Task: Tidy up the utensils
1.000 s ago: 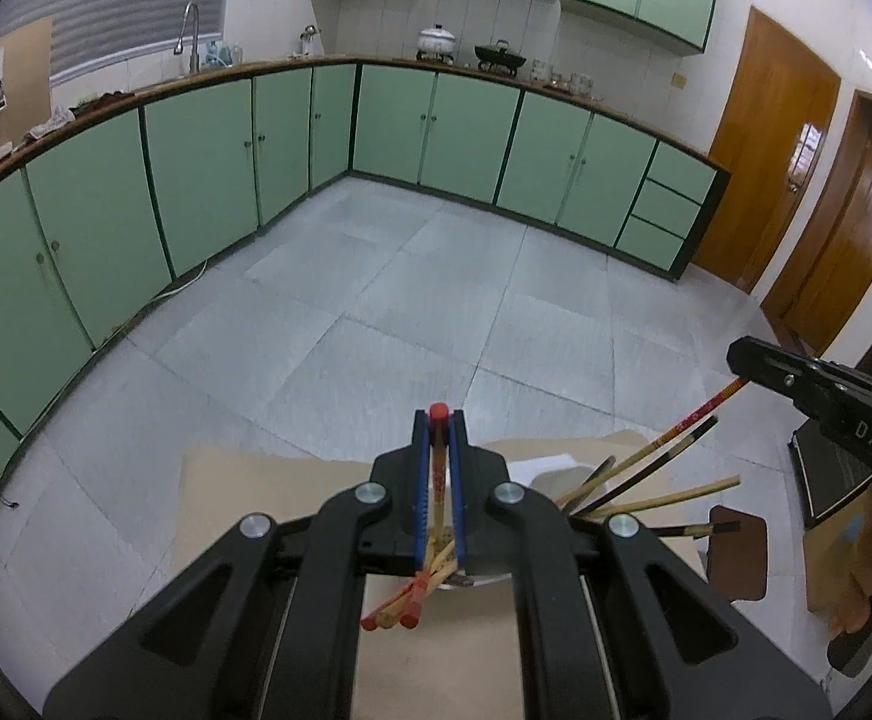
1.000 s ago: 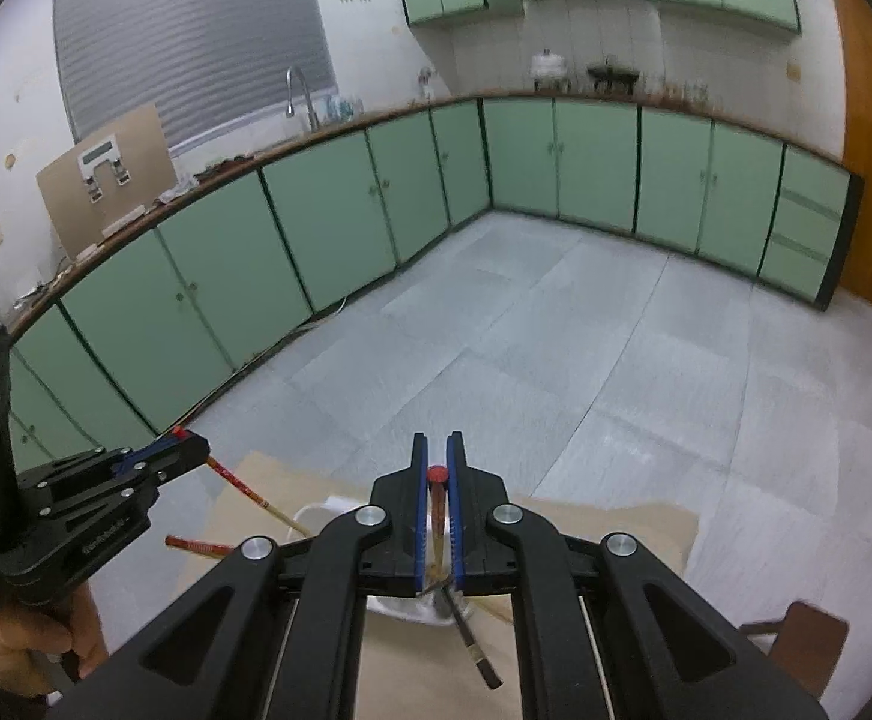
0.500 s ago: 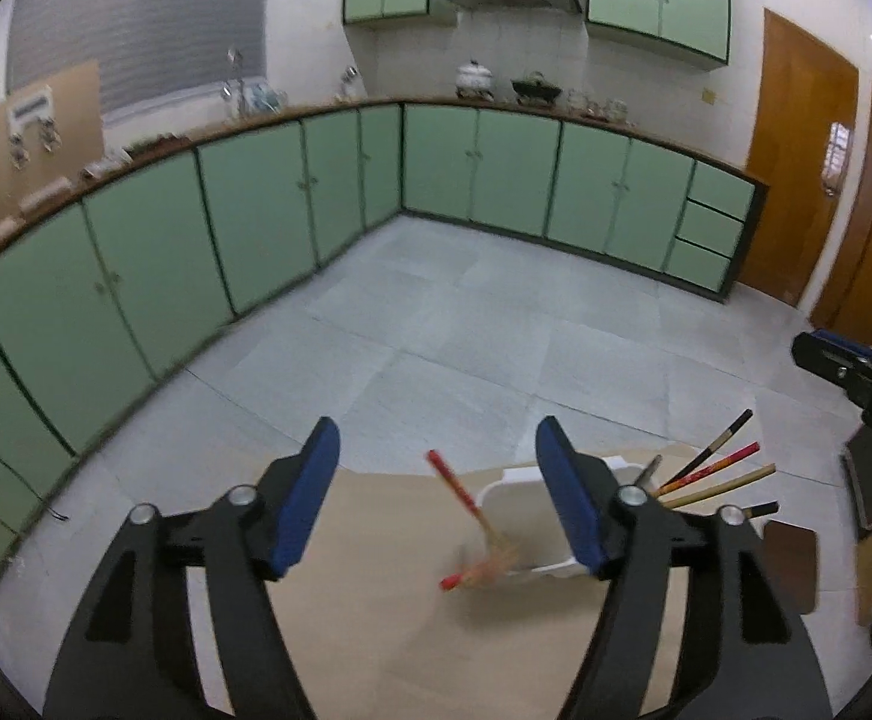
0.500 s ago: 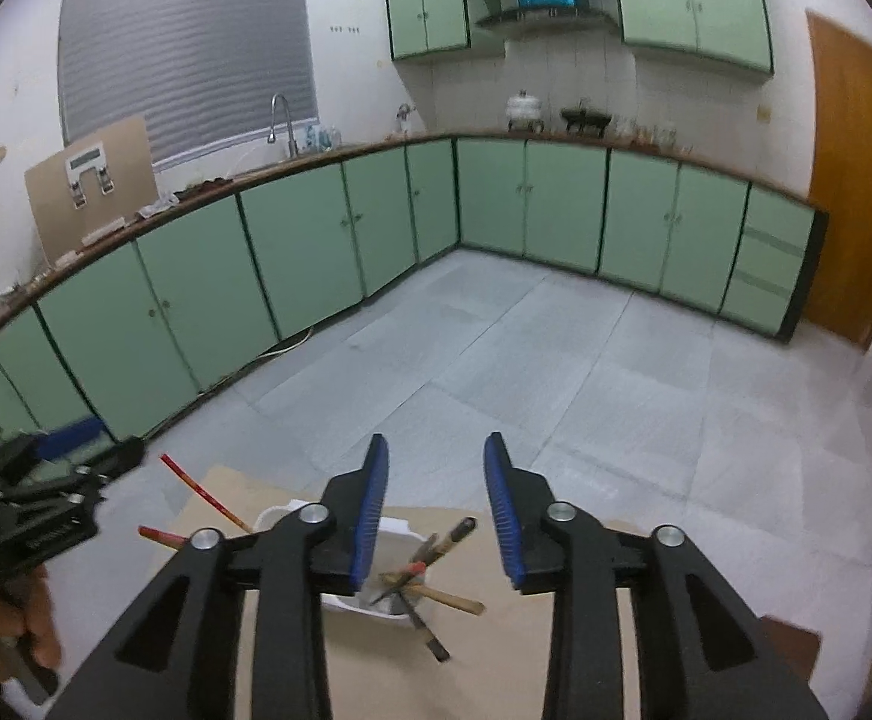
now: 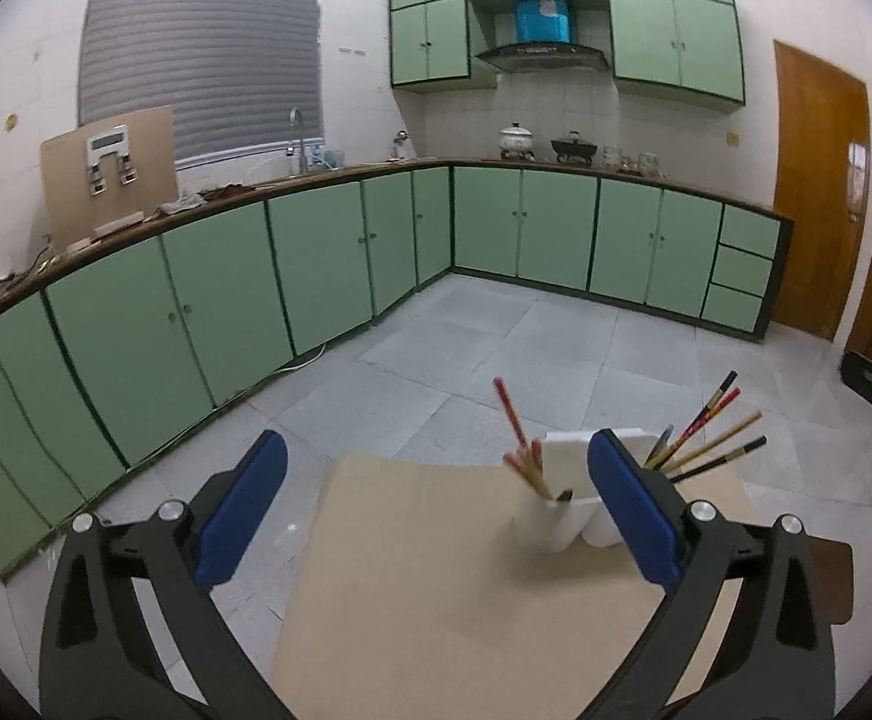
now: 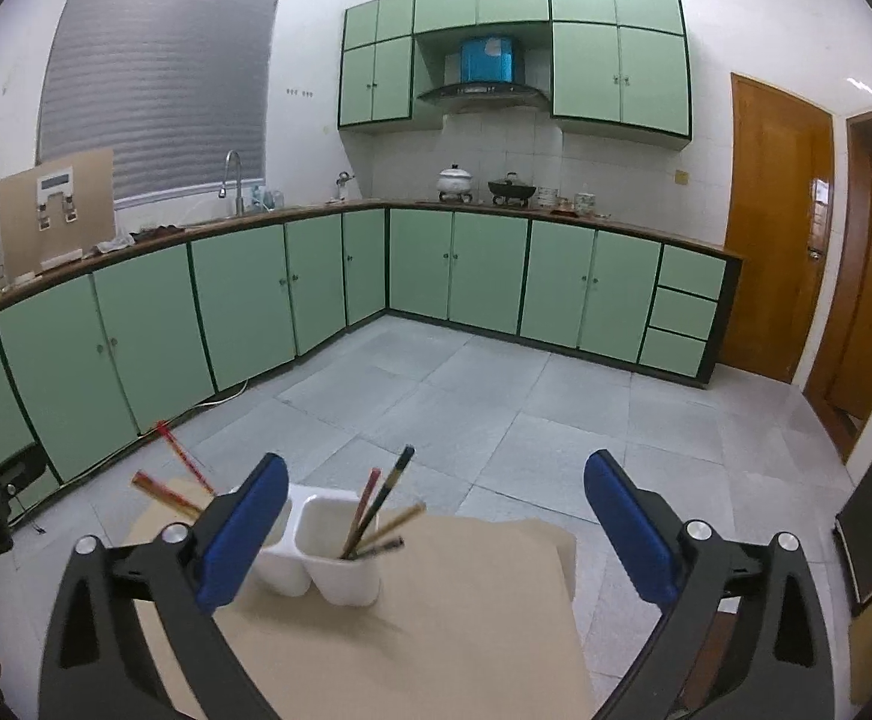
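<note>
The left gripper (image 5: pixel 436 510) is being held wide apart, its jaws opening at this moment, and nothing is being gripped between the blue pads (image 5: pixel 242 501). The right gripper (image 6: pixel 436 531) is likewise released, its jaws opening, with nothing being pressed by its pads (image 6: pixel 243 531).

A white two-compartment utensil holder (image 6: pixel 339 564) is being observed standing upright on a tan board (image 6: pixel 436 630), near that board's far edge. In the right wrist view, the nearer compartment is being occupied by a bundle of chopsticks (image 6: pixel 375 510), dark, red and pale wood, leaning to the right. The far compartment is being occupied by red chopsticks (image 6: pixel 174 471), leaning left; their lower ends are being hidden by the right gripper's left finger.

In the left wrist view, the holder (image 5: pixel 556 519) is being partly covered by the left gripper's right finger; red chopsticks (image 5: pixel 514 426) are leaning left from one compartment, mixed chopsticks (image 5: pixel 706 435) are fanning right from the other.

Green cabinets (image 6: pixel 466 264) are lining the walls beyond a grey tiled floor (image 6: pixel 496 396).
</note>
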### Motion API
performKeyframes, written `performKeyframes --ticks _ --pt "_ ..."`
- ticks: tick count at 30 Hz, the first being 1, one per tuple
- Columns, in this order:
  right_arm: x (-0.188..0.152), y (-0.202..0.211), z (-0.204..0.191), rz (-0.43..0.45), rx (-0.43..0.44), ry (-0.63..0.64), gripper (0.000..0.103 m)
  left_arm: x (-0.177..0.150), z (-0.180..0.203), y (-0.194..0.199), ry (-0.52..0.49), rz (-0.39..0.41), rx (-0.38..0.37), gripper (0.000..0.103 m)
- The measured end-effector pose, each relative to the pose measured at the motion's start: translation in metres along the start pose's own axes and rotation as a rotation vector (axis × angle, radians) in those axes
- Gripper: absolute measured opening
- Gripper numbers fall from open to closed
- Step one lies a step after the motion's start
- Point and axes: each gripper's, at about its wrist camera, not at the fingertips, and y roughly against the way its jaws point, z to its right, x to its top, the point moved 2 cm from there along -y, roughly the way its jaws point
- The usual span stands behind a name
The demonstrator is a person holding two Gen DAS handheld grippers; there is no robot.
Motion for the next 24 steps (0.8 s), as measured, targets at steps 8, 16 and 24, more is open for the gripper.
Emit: performKeyframes --ticks 8,16,24 --pt "-0.033 0.084 -0.002 0.104 -0.015 0.025 0.097 -0.035 -0.015 0.086 0.058 0.082 0.001 0.098" --pt "-0.070 0.178 -0.004 0.159 -0.025 0.017 0.097 -0.086 -0.013 0.180 0.021 0.137 0.014 0.098" --pt "-0.112 0.259 0.003 0.148 -0.067 -0.015 0.097 -0.134 -0.008 0.275 0.021 0.156 0.003 0.098"
